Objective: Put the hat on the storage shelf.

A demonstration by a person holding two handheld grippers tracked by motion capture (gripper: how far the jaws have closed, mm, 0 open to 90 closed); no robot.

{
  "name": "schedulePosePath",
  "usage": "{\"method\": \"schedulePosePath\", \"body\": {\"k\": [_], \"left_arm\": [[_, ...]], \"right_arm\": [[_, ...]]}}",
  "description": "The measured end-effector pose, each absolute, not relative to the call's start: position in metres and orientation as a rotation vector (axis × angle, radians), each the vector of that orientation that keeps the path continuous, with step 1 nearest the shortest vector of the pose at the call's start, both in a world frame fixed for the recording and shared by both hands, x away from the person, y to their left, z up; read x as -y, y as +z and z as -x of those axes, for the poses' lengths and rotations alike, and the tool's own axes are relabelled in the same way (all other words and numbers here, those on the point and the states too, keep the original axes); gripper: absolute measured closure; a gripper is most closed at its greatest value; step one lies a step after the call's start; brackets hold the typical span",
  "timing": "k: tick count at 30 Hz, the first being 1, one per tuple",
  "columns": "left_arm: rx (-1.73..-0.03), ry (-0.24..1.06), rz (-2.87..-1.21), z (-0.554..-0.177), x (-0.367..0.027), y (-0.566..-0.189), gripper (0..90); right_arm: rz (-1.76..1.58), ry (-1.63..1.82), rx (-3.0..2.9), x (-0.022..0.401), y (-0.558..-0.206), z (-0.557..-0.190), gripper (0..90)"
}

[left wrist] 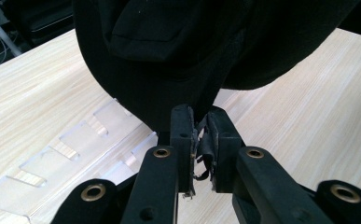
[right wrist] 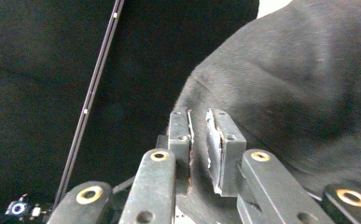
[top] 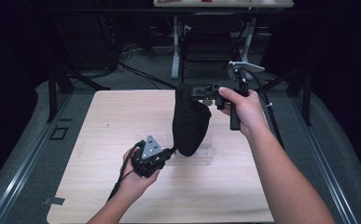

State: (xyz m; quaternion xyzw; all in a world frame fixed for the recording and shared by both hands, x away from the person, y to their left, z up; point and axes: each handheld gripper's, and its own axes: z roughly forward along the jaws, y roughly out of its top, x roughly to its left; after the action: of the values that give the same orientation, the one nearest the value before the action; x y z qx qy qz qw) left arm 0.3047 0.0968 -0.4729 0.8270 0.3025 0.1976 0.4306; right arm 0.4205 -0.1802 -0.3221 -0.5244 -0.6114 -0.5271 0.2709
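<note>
A black fabric item (top: 190, 122) hangs over the middle of the wooden table (top: 117, 116), its rounded lower end just above the surface. My right gripper (top: 187, 91), held level by a hand at the upper right, is shut on the item's top edge. In the right gripper view the dark cloth (right wrist: 285, 84) runs down between the two pads of the right gripper (right wrist: 199, 117). My left gripper (top: 170, 152) sits low by the table and is shut on the item's bottom edge. In the left gripper view a fold of the cloth (left wrist: 169, 46) is pinched in the left gripper (left wrist: 199, 115).
A clear plastic slotted rack (left wrist: 75, 144) lies flat on the table under the hanging item. Beyond the far table edge stand a dark chair (top: 208, 42) and white desk legs (top: 175, 51). Dark floor surrounds the table.
</note>
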Motion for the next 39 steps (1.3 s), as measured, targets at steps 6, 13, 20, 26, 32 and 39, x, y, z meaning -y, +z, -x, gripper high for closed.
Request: {"method": "schedulePosePath", "body": {"k": [6, 13, 20, 26, 32, 39], "left_arm": [[-0.765, 0.515, -2.067, -0.305, -0.103, -0.474, 84.5], [-0.794, 0.552, -2.083, -0.305, -0.11, -0.478, 85.4], [-0.869, 0.527, -2.097, -0.31, -0.12, -0.497, 84.7], [-0.885, 0.524, -2.068, -0.307, -0.126, -0.504, 84.5], [-0.916, 0.507, -2.041, -0.305, -0.129, -0.508, 82.2], [-0.942, 0.473, -2.013, -0.303, -0.14, -0.514, 66.1]], "right_arm": [[1.436, -1.469, 1.63, 0.183, -0.32, -0.417, 79.8], [1.432, -1.441, 1.668, 0.19, -0.317, -0.416, 80.0], [1.44, -1.442, 1.677, 0.192, -0.318, -0.416, 80.0], [1.444, -1.439, 1.675, 0.193, -0.319, -0.415, 79.9], [1.444, -1.441, 1.679, 0.196, -0.32, -0.414, 80.0], [1.455, -1.452, 1.683, 0.202, -0.319, -0.411, 79.8]]}}
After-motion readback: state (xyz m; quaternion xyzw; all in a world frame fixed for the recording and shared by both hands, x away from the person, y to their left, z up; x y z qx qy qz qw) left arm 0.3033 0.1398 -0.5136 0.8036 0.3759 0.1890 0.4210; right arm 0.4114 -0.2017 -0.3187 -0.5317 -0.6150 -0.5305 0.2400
